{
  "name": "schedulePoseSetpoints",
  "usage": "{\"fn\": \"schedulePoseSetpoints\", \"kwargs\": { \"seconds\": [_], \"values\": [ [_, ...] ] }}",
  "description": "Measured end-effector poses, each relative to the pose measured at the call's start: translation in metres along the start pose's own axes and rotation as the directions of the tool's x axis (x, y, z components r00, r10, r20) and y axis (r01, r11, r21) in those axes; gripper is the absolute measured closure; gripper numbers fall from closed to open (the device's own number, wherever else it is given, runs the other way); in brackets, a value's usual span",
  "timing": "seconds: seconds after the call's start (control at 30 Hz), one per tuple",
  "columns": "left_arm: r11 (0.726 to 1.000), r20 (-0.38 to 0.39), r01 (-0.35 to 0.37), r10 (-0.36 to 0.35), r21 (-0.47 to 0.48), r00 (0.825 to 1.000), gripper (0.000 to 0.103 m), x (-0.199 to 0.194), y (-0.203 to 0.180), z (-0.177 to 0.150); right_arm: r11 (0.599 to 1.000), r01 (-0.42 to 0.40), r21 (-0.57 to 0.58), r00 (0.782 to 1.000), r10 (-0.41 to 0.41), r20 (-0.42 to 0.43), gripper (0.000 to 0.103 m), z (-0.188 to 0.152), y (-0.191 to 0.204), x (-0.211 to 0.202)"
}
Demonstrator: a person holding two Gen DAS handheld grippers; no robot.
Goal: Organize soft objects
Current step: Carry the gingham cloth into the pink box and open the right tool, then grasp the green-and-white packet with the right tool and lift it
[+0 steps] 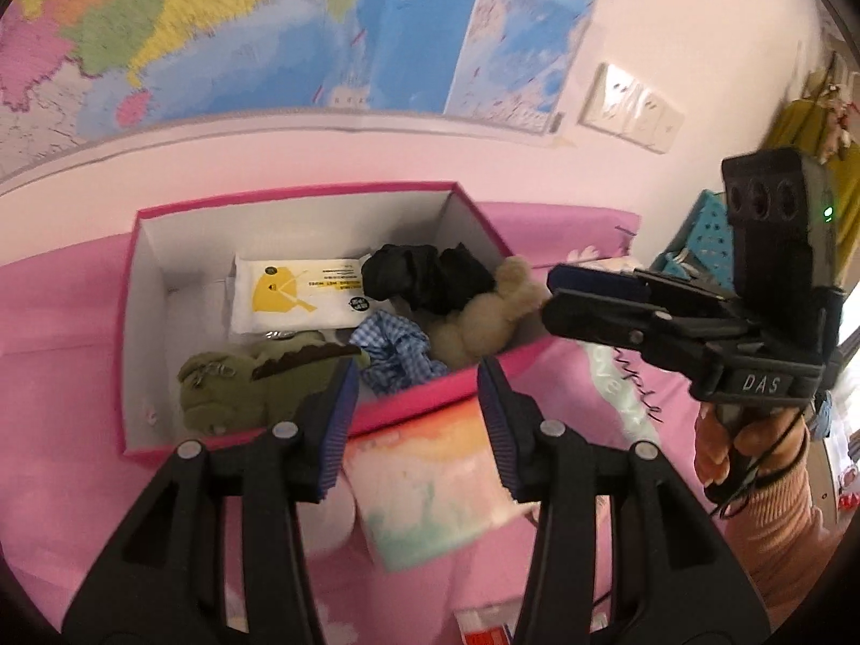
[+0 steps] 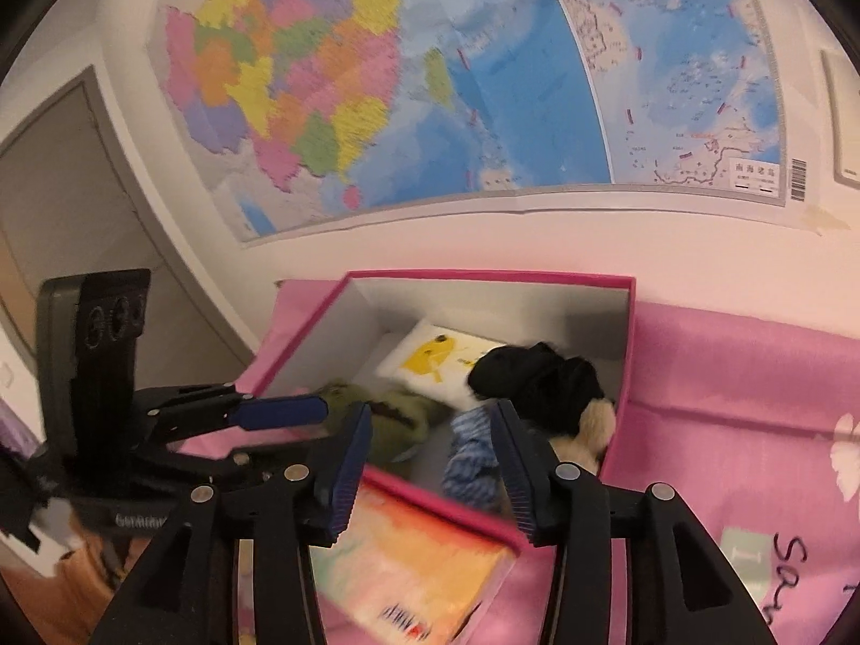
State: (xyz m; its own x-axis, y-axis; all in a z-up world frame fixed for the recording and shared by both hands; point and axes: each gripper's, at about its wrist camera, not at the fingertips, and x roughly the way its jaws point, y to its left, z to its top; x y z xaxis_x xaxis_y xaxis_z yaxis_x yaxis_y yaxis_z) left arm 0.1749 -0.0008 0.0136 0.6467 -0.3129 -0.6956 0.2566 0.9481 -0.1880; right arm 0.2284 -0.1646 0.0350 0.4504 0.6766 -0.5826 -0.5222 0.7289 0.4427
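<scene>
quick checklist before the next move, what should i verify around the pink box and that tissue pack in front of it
1. Left gripper free to grasp: ok, jaws apart, nothing between the pads.
2. Right gripper free: ok, jaws apart and empty.
3. Pink box has room: ok, bare floor shows at its left end, beside the wet wipes pack.
4. Items already inside stay put: ok for the green plush, checked scrunchie and black cloth; the beige plush leans on the right wall, near the rim.
5. Tissue pack still outside: not ok, it lies on the pink sheet in front of the box.
6. Grippers clear of each other: cannot tell, they are close together.
</scene>
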Motion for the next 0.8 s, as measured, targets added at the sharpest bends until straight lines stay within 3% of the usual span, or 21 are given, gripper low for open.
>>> {"fn": "schedulePoseSetpoints", "kwargs": {
  "seconds": [0.13, 0.33, 0.53, 0.63, 0.8],
  "values": [
    [0.999, 0.043, 0.019, -0.02, 0.029, 0.999, 0.048, -0.029, -0.003, -0.018, 0.998, -0.056, -0.022, 0.998, 0.056, 0.007, 0.051, -0.016, 0.014, -0.024],
    [0.999, 0.028, 0.042, -0.043, 0.034, 0.999, 0.048, -0.047, -0.006, -0.053, 0.989, -0.132, -0.064, 0.99, 0.129, -0.047, 0.049, -0.056, 0.038, -0.049],
    [0.997, -0.085, 0.073, -0.07, 0.027, 0.994, 0.048, -0.034, -0.01, -0.095, 0.987, -0.161, -0.026, 0.974, 0.154, -0.164, 0.044, -0.103, 0.045, -0.047],
    [0.997, -0.165, 0.072, -0.066, 0.032, 0.984, 0.048, -0.02, -0.013, -0.115, 0.98, -0.191, 0.058, 0.954, 0.199, -0.225, 0.044, -0.129, 0.038, -0.041],
    [0.992, -0.238, 0.125, -0.124, -0.012, 0.963, 0.048, -0.008, -0.012, -0.137, 0.962, -0.195, 0.191, 0.92, 0.247, -0.305, 0.044, -0.163, 0.027, -0.029]
  ]
}}
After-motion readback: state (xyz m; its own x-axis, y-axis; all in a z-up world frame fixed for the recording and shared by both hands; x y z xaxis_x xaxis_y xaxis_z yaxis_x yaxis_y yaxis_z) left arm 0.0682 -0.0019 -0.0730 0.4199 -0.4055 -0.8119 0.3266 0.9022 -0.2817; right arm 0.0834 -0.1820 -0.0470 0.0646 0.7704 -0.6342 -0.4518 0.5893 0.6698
